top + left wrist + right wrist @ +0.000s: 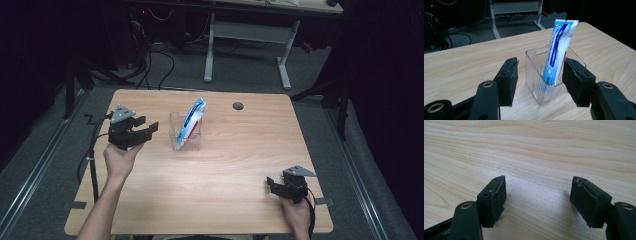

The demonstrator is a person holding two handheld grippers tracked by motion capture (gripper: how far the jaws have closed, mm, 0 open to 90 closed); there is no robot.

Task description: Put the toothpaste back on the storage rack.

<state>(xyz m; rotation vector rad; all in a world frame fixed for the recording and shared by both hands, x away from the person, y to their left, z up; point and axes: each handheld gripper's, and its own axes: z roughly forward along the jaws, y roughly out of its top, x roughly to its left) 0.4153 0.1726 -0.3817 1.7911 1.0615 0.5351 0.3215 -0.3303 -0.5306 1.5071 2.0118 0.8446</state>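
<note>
A blue, white and red toothpaste tube [194,117] [557,50] stands tilted inside a clear plastic box [184,135] [541,82] near the middle of the wooden table [210,170]. My left gripper [148,128] [540,77] hovers just left of the box with its jaws open and nothing between them; the box lies a little beyond its fingertips. My right gripper [270,183] [537,195] rests low over the table's front right corner, open, with bare wood between its jaws.
A round cable hole [238,106] sits in the table's far right part. Beyond the far edge stands a white desk frame [247,35] with cables on the dark floor. The table's right edge [312,165] runs close to my right gripper.
</note>
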